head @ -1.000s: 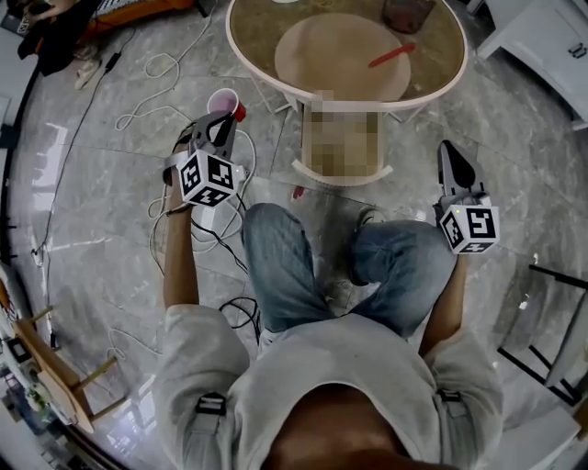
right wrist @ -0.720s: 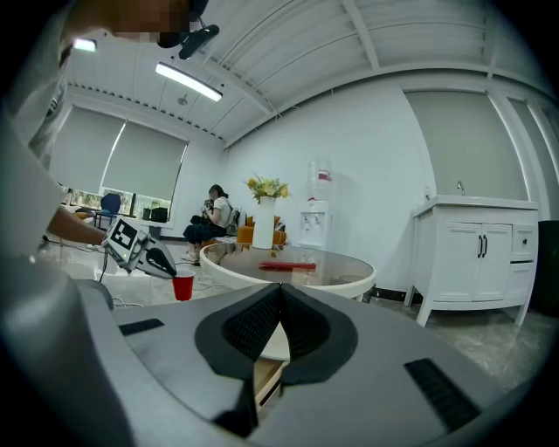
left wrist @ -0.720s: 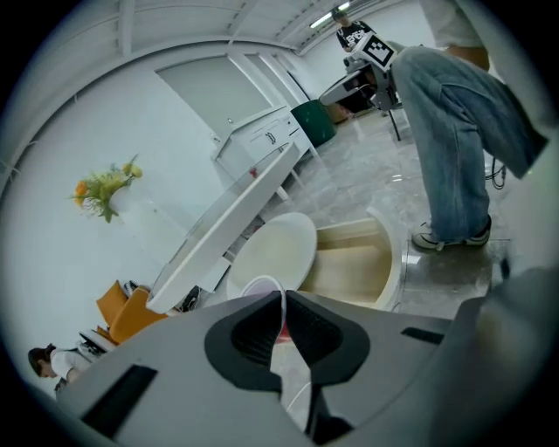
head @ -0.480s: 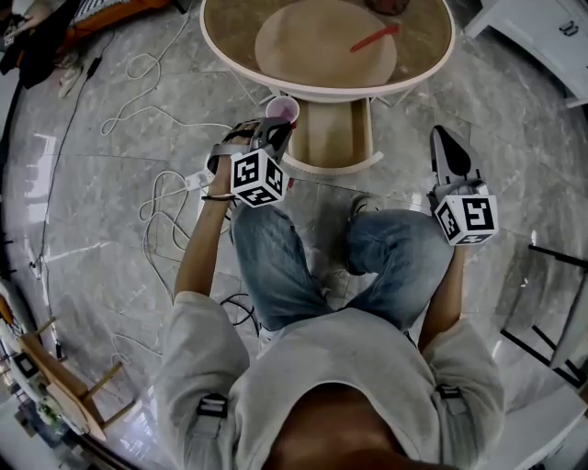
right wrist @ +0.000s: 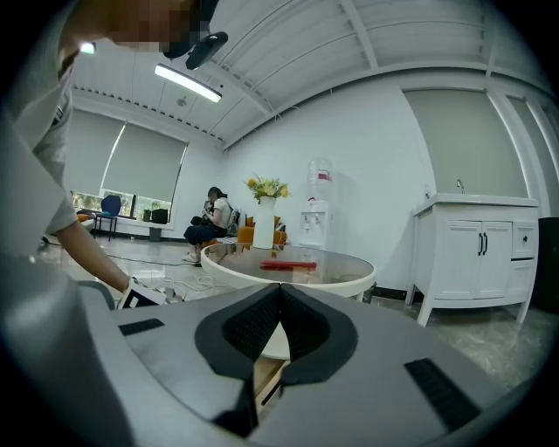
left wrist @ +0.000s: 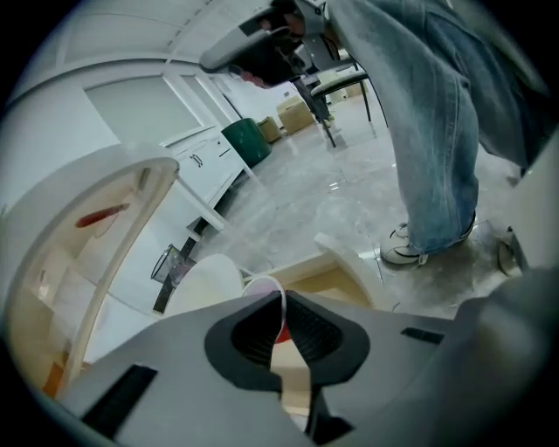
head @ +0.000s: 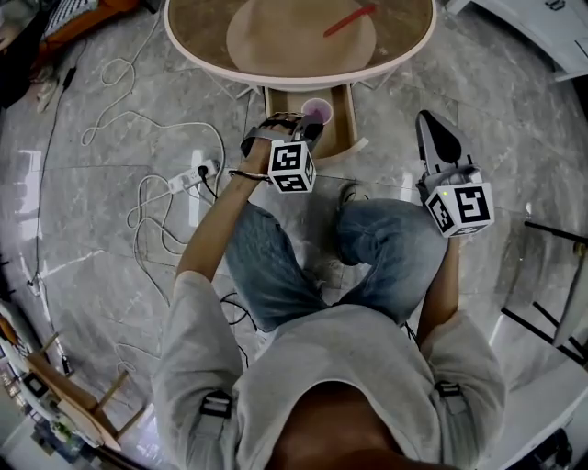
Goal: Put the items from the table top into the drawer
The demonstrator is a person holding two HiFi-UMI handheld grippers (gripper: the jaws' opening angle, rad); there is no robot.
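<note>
My left gripper (head: 312, 128) is shut on the rim of a translucent pink cup (head: 317, 111) with a red base, holding it over the open wooden drawer (head: 344, 128) under the round glass-topped table (head: 197, 57). In the left gripper view the cup's thin rim (left wrist: 265, 286) is pinched where the left gripper (left wrist: 281, 301) closes, with the drawer (left wrist: 345, 275) beyond. A red stick (head: 349, 20) lies on the tabletop, and the red stick (right wrist: 288, 264) also shows in the right gripper view. My right gripper (head: 432, 124) hangs shut and empty to the right of the drawer; the right gripper (right wrist: 279, 292) points level at the table.
A power strip with white cables (head: 193, 173) lies on the floor to the left. My jeans-clad knees (head: 377, 239) sit just before the drawer. White cabinets (right wrist: 476, 253) stand at right, a black frame (head: 556, 275) at the far right. A vase of flowers (right wrist: 265, 218) and a seated person are behind the table.
My left gripper has carried the cup rightward and down from beside the table to over the open drawer. The right gripper has stayed where it was.
</note>
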